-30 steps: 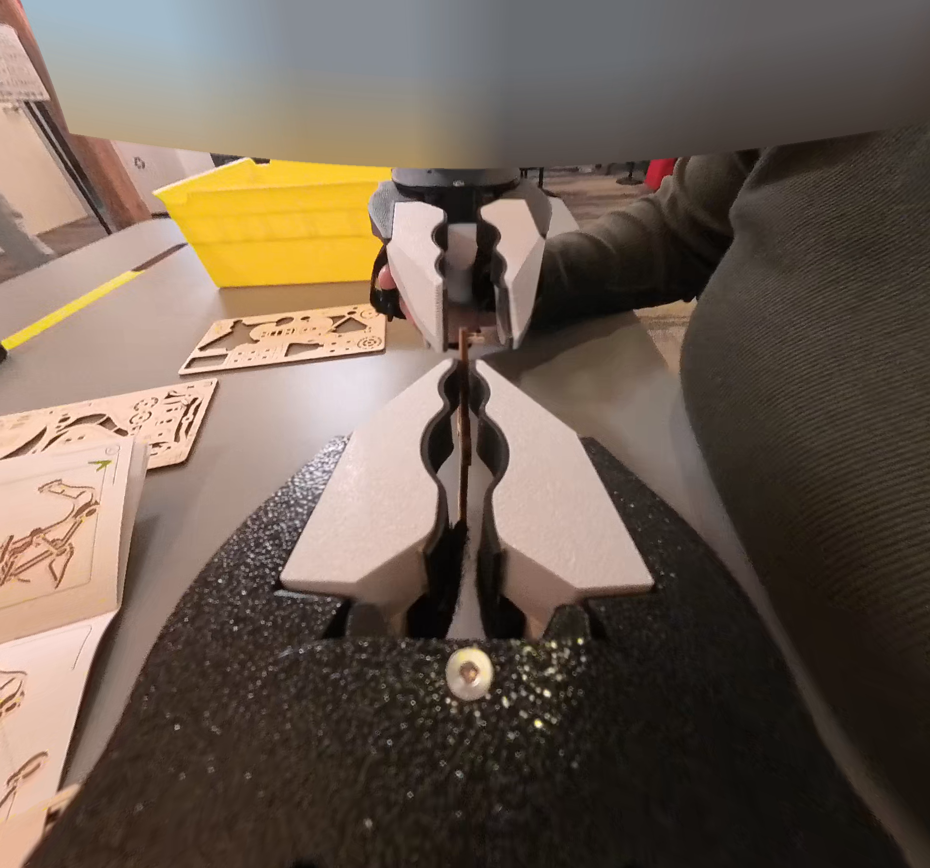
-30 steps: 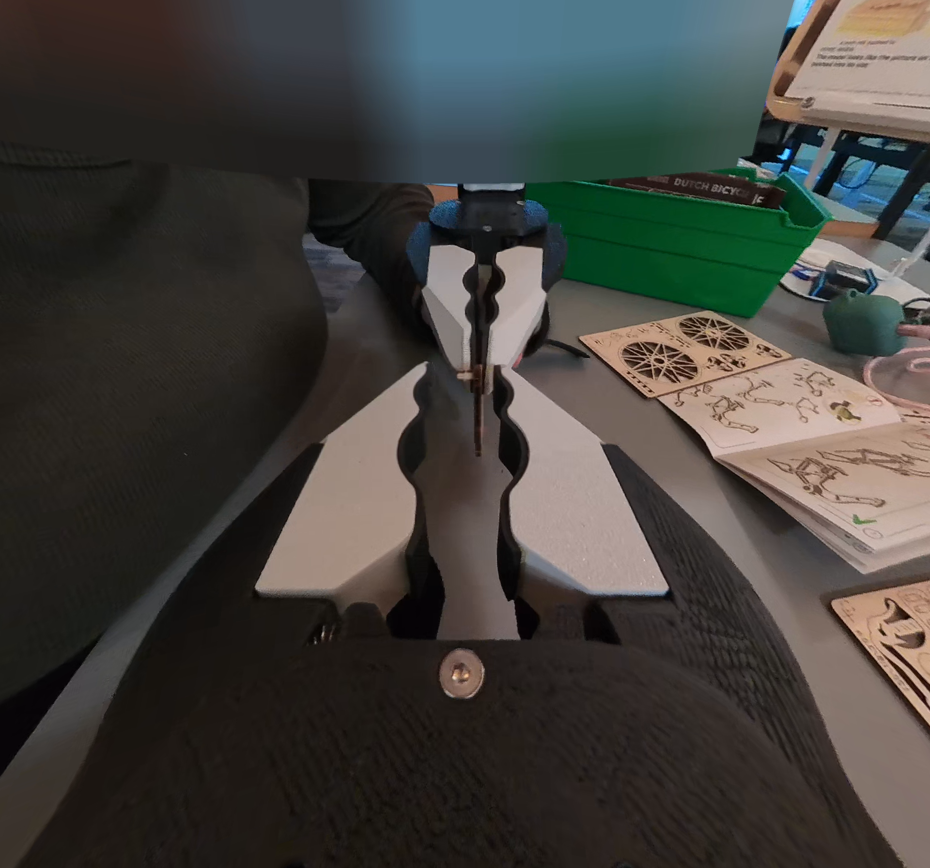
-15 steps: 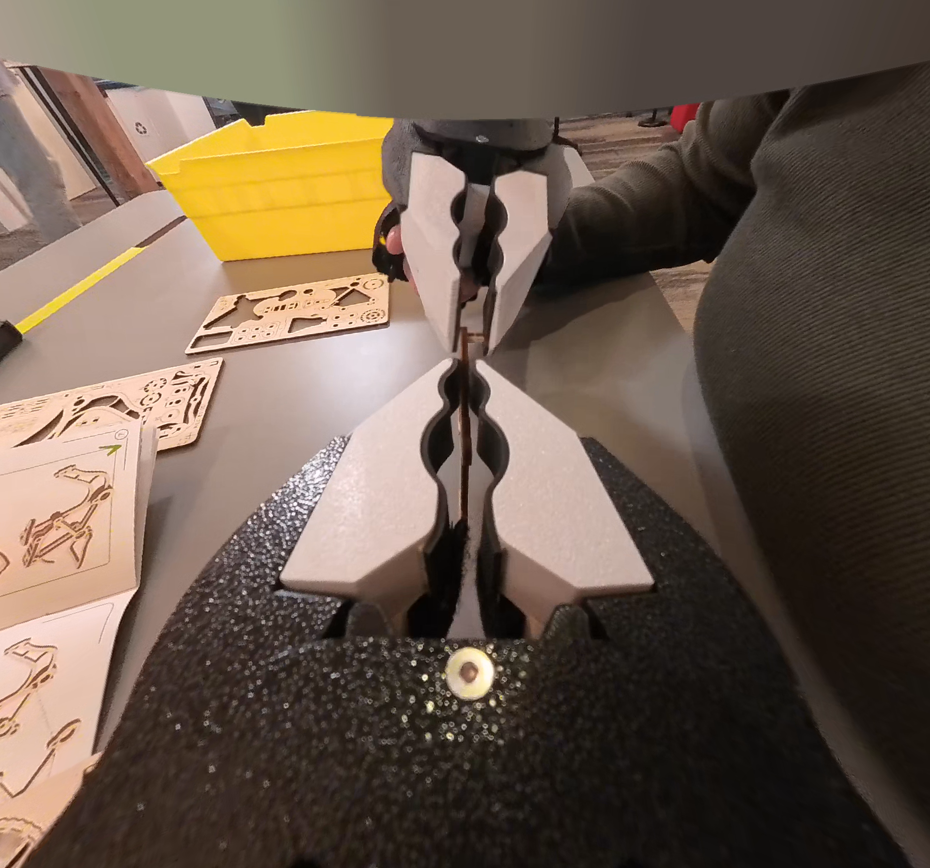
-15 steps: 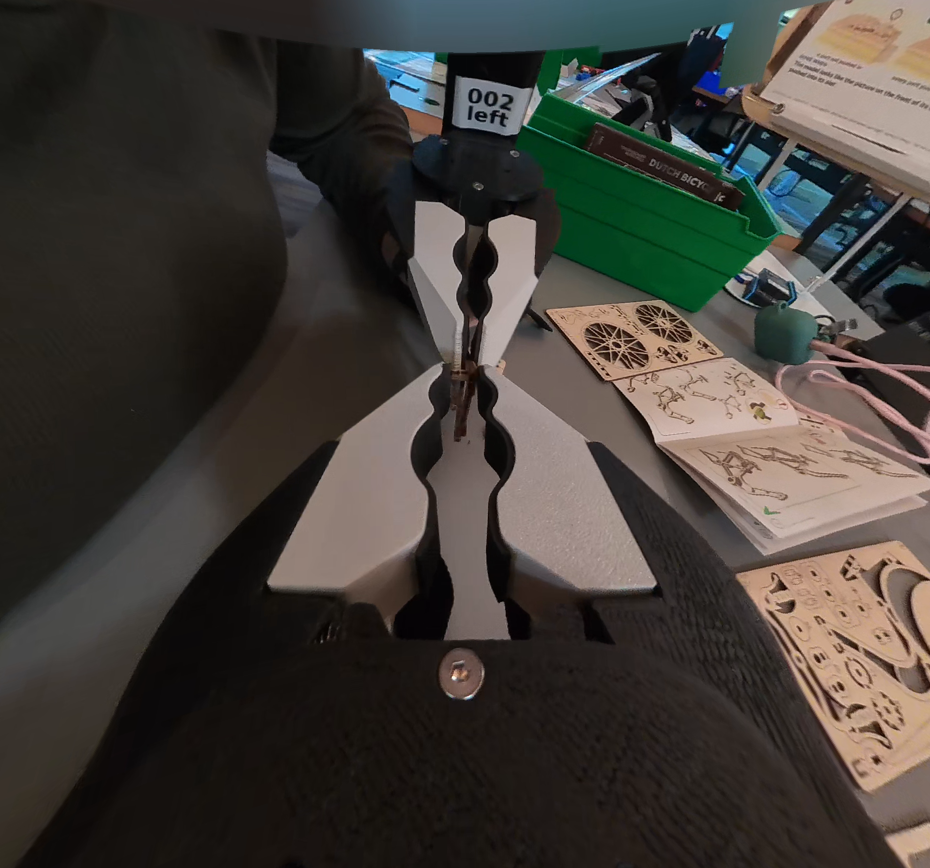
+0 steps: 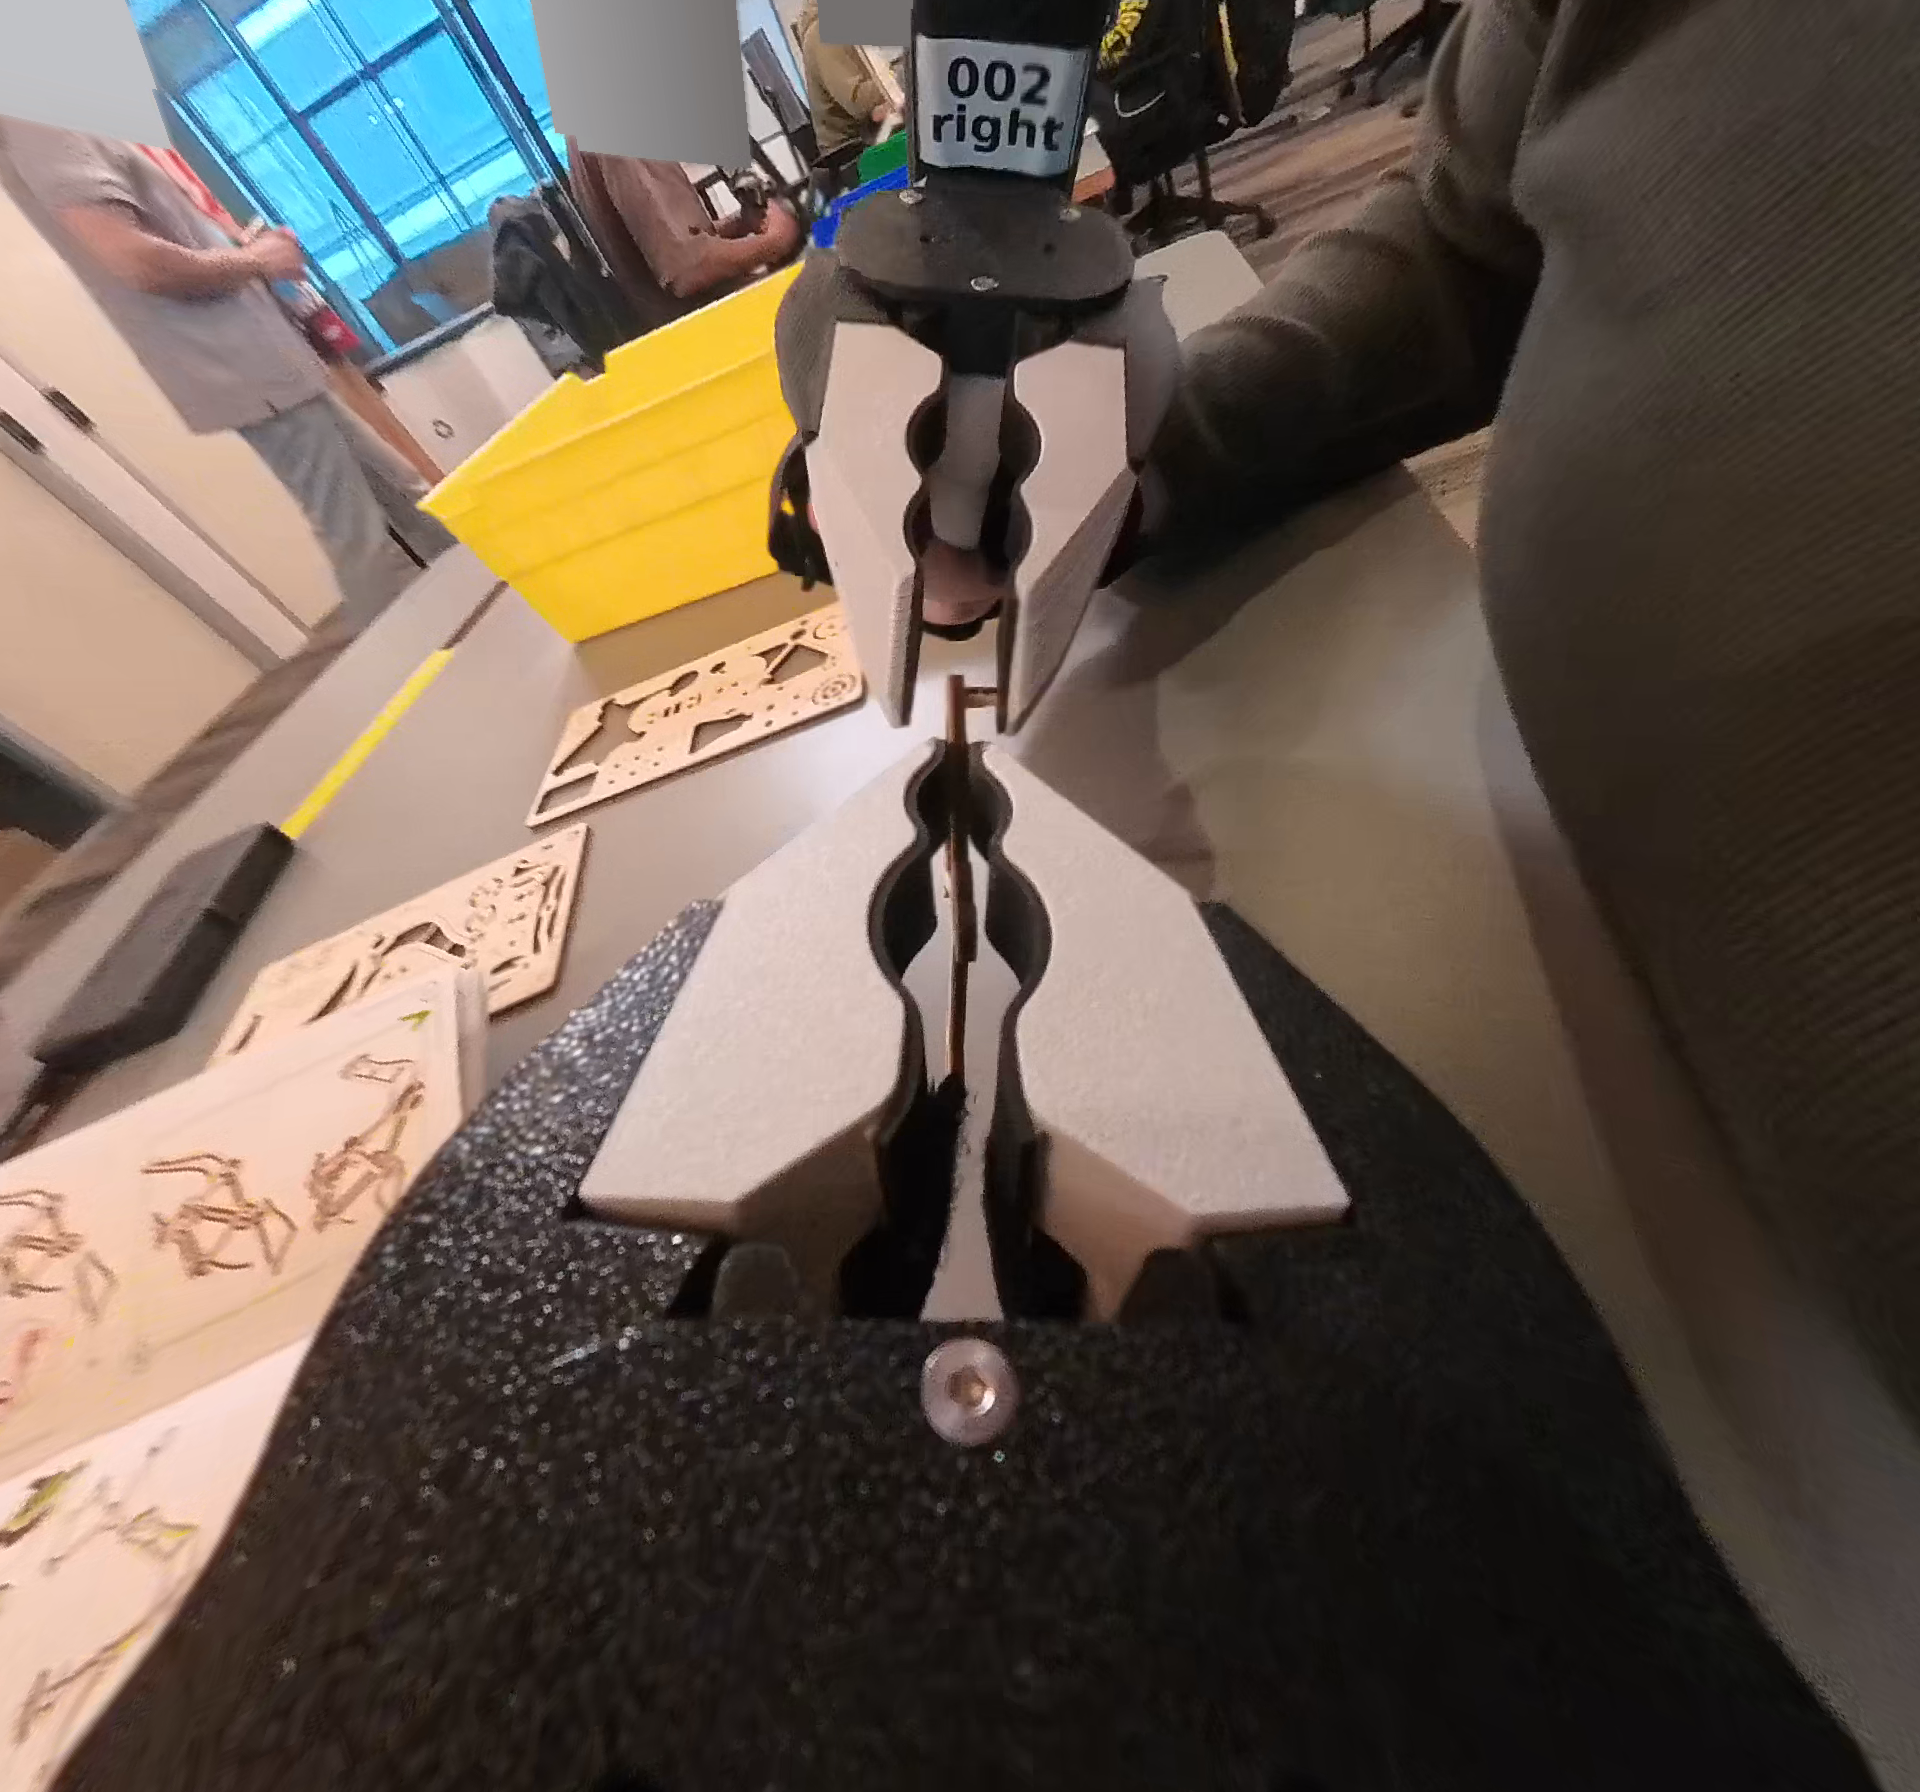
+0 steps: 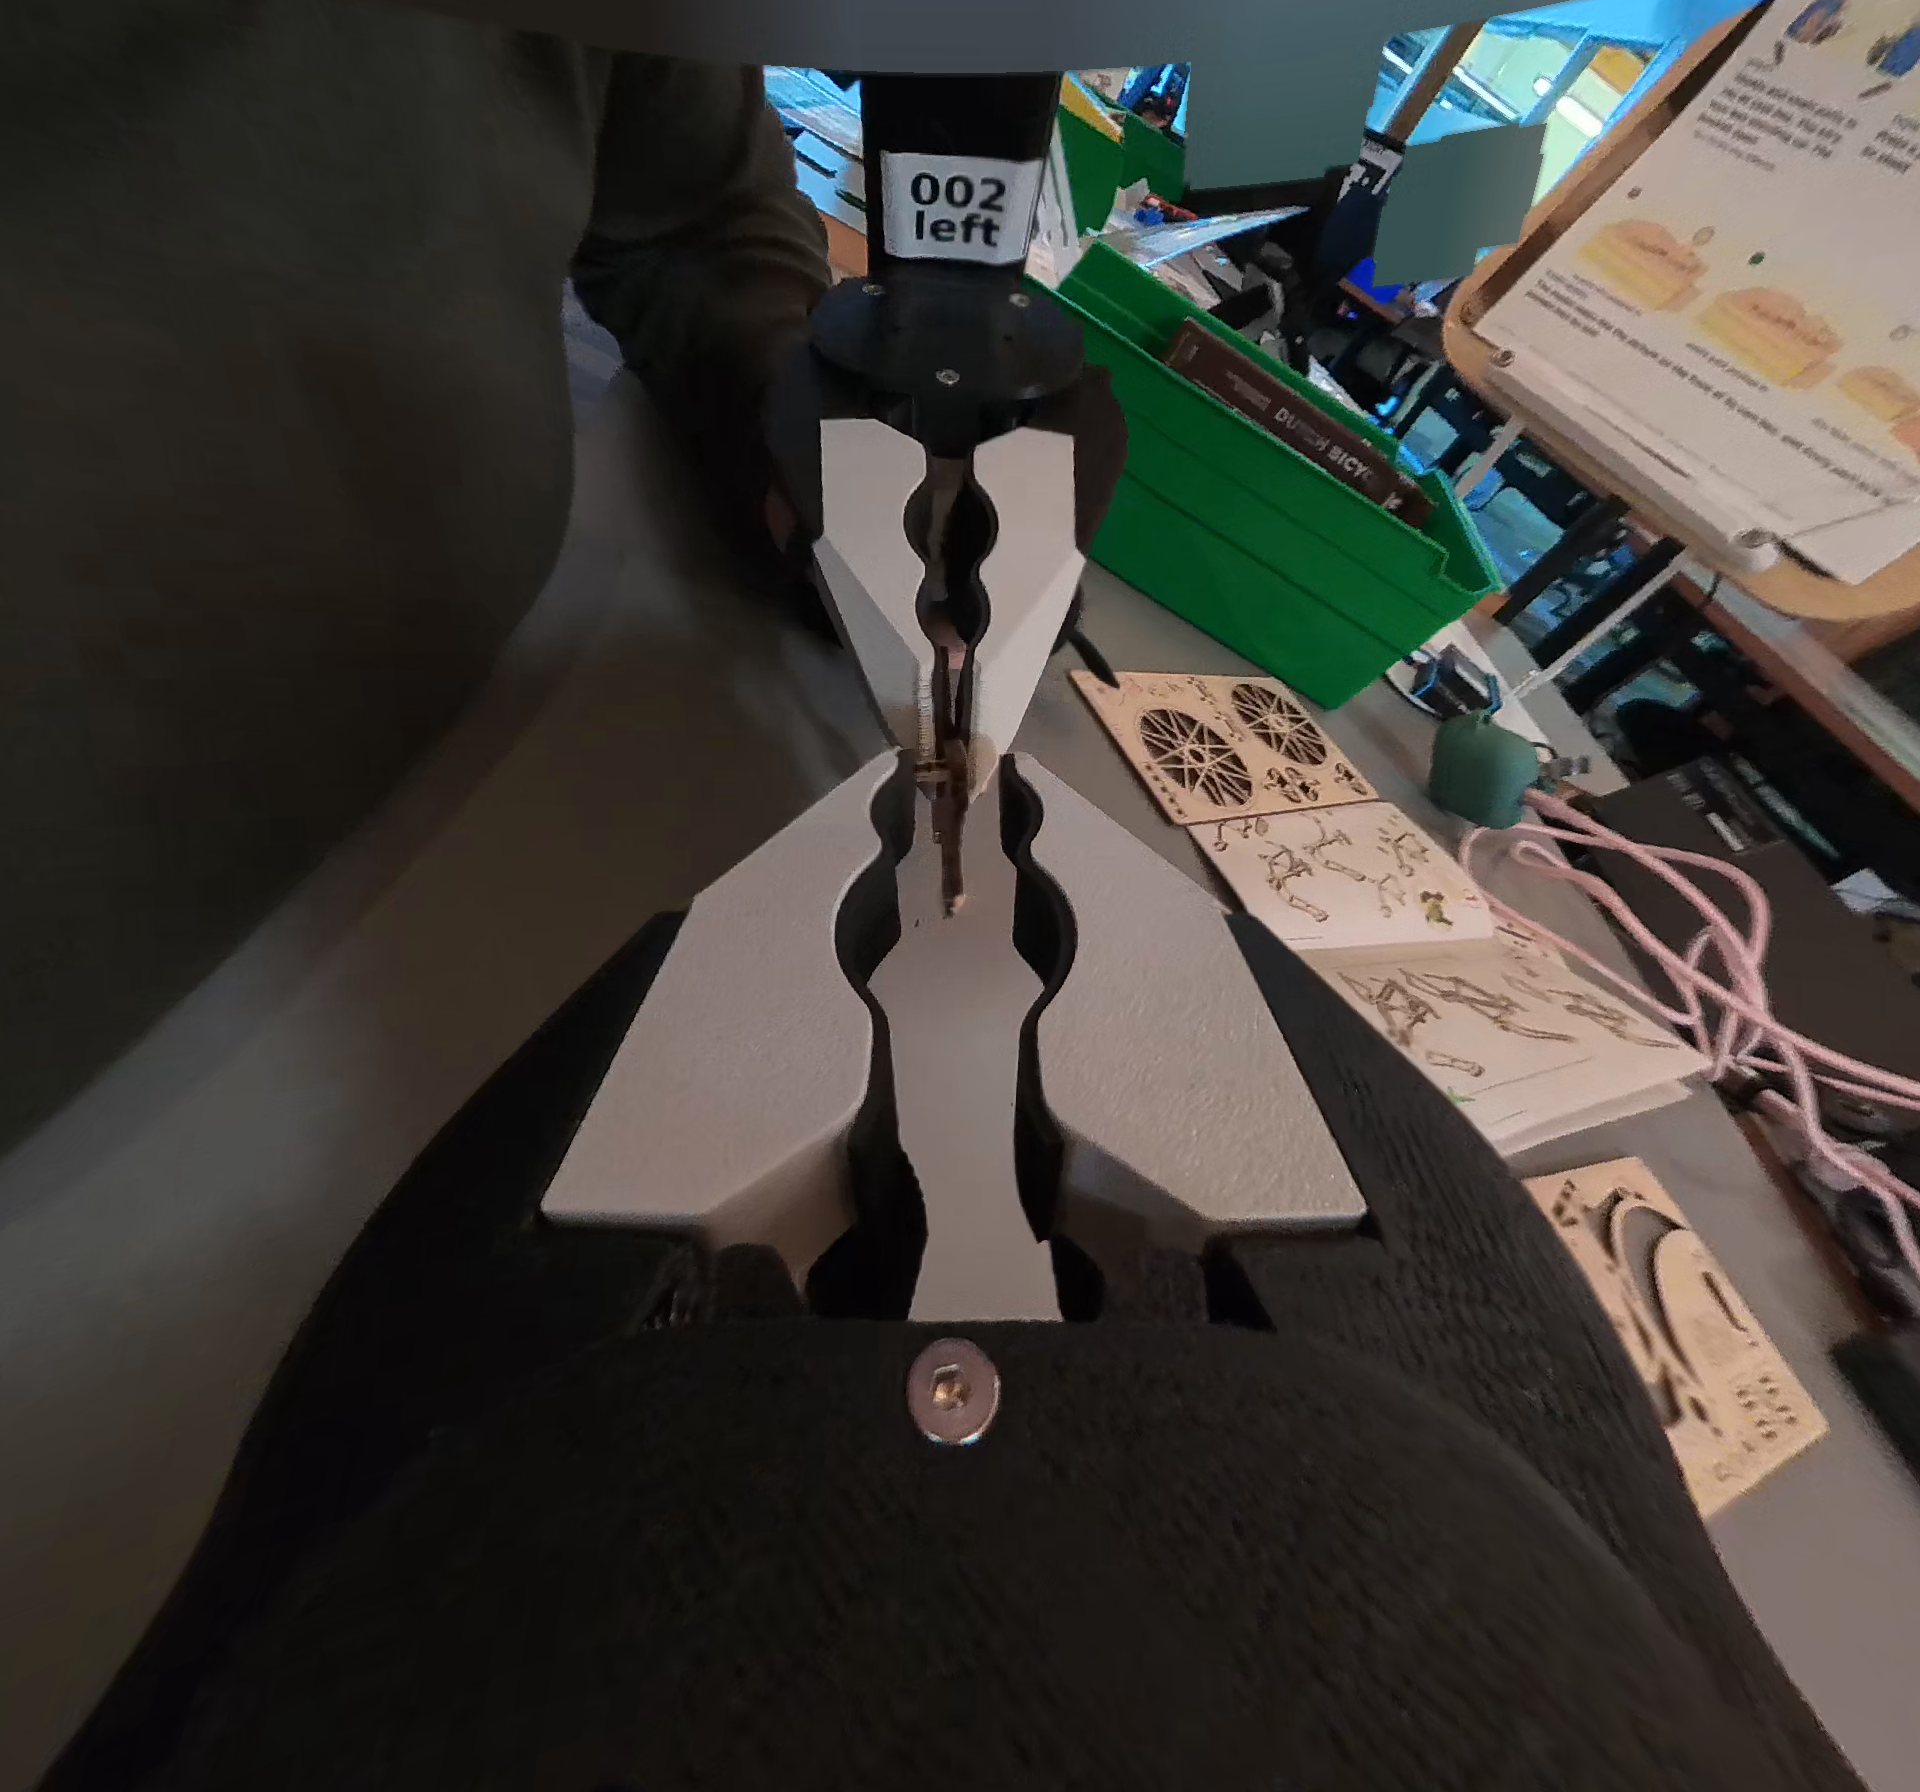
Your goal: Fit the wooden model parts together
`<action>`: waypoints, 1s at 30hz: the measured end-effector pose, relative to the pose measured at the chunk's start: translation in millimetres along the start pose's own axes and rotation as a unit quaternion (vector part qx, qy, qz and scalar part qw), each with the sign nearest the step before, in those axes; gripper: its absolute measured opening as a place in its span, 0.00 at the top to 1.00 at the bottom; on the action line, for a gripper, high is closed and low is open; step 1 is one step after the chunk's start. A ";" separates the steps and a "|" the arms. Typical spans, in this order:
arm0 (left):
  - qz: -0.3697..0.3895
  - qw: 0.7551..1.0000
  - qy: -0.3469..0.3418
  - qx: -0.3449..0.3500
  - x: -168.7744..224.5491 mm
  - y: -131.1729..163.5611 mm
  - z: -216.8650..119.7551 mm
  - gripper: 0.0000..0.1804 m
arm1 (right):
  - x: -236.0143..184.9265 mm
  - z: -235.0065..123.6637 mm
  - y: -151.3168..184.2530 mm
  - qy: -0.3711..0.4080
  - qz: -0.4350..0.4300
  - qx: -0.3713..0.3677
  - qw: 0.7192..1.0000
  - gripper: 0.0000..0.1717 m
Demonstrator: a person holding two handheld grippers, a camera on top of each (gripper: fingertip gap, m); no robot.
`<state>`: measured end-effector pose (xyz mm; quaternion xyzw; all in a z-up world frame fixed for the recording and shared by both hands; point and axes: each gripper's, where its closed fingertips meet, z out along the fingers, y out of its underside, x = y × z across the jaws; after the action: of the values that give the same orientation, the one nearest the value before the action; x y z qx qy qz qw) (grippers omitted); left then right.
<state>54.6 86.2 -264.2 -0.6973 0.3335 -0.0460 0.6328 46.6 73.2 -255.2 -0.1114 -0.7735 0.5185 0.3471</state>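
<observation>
Holding the flat wooden strip [image 5: 956, 901] edge-on, I kept my left gripper [image 5: 954, 755] clamped shut on it so that its tip stuck out past the fingertips, where the other part could be worked onto it. That strip was my fixed reference: a short wooden peg [image 5: 982, 695] crossed its tip at a right angle, and I judged the joint there to be the step in hand, with the peg seated or nearly so. My right gripper [image 5: 951, 703] faced the strip head-on from the far side, its jaws parted to a narrow gap that straddled the strip's tip; the right-hand fingertip [image 5: 1023, 672] sat just at the peg's end, while the other stood clear of the strip, so I could not call the peg gripped. From the right wrist view the strip hung down between my right gripper's fingers [image 6: 821, 869] without touching either. Both grippers were raised off the grey table [image 5: 727, 807], tip to tip, the left pointing away from my body and the right pointing back toward it, my sleeve [image 5: 1351, 371] reaching in from beyond the strip. The punched plywood sheet [image 5: 707, 724] lay on the table to the left of the strip, and the yellow bin [image 5: 623, 485] stood farther off on that same side.
</observation>
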 end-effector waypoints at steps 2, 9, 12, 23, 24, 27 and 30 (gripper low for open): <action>0.016 1.000 -0.007 -0.001 -1.1 -0.6 -0.6 1.00 | -0.6 0.0 -0.8 0.009 -0.019 -0.001 1.000 0.94; 0.023 1.000 -0.003 0.000 1.2 -0.8 -0.6 1.00 | -1.8 -1.2 -1.2 0.014 -0.034 0.000 0.999 0.92; 0.017 1.000 -0.002 0.005 0.4 -1.6 -1.6 1.00 | -2.2 -3.1 -1.9 0.009 -0.030 0.005 1.000 0.93; 0.002 1.000 0.008 0.014 2.5 -3.5 -1.4 1.00 | -5.1 -5.7 -3.2 -0.020 0.013 0.021 0.999 0.94; 0.000 1.000 0.008 0.013 2.6 -3.4 -1.3 1.00 | -5.2 -5.7 -3.1 -0.022 0.016 0.020 0.999 0.95; -0.007 1.000 0.009 0.013 3.2 -3.8 -0.8 1.00 | -5.1 -5.9 -3.2 -0.025 0.028 0.022 0.999 0.94; -0.015 1.000 0.010 0.012 4.1 -3.6 0.1 1.00 | -3.9 -5.7 -2.8 -0.028 0.042 0.024 0.998 0.91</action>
<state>59.3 84.1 -262.4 -0.6944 0.3286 -0.0660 0.6368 53.7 74.0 -253.1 -0.1213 -0.7648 0.5540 0.3058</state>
